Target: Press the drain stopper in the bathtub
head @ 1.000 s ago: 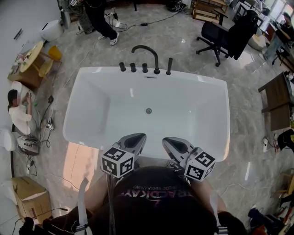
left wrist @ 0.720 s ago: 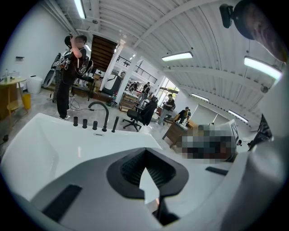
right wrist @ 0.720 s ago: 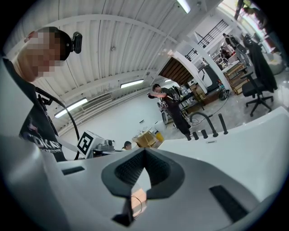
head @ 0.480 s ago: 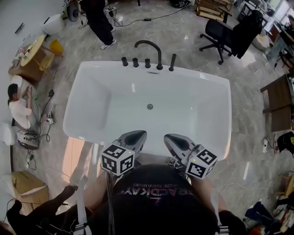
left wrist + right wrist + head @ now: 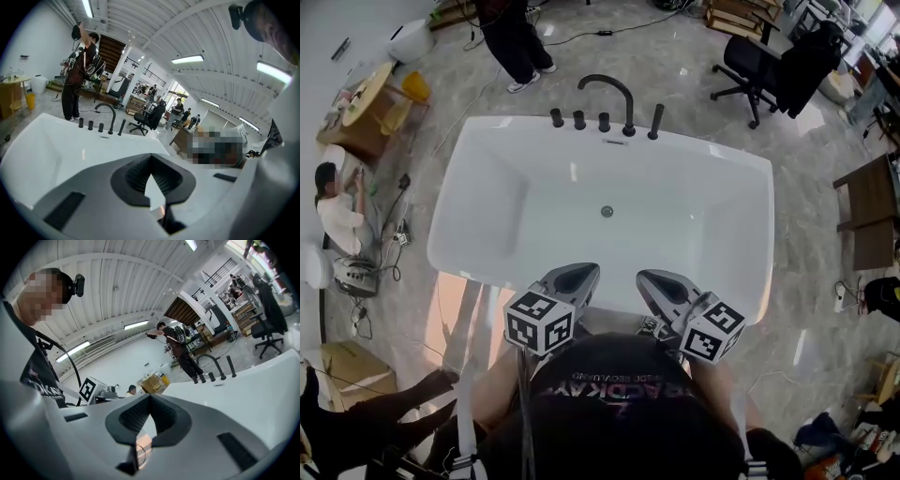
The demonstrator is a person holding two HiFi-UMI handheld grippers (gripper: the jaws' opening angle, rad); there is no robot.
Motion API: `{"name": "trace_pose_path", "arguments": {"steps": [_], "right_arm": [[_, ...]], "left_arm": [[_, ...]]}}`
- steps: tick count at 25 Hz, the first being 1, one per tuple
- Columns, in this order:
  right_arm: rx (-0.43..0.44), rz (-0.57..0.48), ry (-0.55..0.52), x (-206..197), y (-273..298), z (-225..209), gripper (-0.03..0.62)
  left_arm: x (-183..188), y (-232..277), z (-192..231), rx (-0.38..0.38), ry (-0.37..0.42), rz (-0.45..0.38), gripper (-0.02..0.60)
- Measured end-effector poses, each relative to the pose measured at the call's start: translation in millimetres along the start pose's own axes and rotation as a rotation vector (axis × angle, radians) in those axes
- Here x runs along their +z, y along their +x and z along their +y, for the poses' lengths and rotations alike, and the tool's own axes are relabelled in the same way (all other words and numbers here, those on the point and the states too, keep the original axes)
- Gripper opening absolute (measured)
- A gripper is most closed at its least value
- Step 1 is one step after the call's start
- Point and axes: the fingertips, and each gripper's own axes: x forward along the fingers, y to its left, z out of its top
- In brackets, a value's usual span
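A white bathtub (image 5: 478, 267) fills the middle of the head view, and its small round drain stopper (image 5: 607, 212) sits in the centre of the tub floor. A black arched faucet (image 5: 610, 89) with several black knobs stands on the far rim. My left gripper (image 5: 573, 278) and right gripper (image 5: 660, 284) hover side by side over the near rim, well short of the stopper. Both are shut with nothing held. In the left gripper view the left gripper (image 5: 151, 158) points across the tub towards the faucet (image 5: 106, 112). The right gripper (image 5: 150, 398) also faces the faucet (image 5: 213, 360).
A person (image 5: 514, 39) stands beyond the tub's far left corner. Another person (image 5: 334, 220) sits on the floor at the left among cables. An office chair (image 5: 769, 64) stands far right, a wooden table (image 5: 867, 214) right, a cardboard box (image 5: 342, 382) lower left.
The tub has slid slightly up and away in the head view. The standing person has walked on past the far rim. Both grippers stay shut in nearly the same place.
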Motion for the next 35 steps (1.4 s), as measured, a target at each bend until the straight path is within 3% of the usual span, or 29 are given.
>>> {"name": "trace_pose_path", "arguments": {"steps": [35], "right_arm": [[0.000, 0.044, 0.061, -18.2, 13.7, 8.3, 0.012]], "left_arm": [[-34.4, -17.3, 13.7, 0.027, -0.132, 0.000, 0.003]]}}
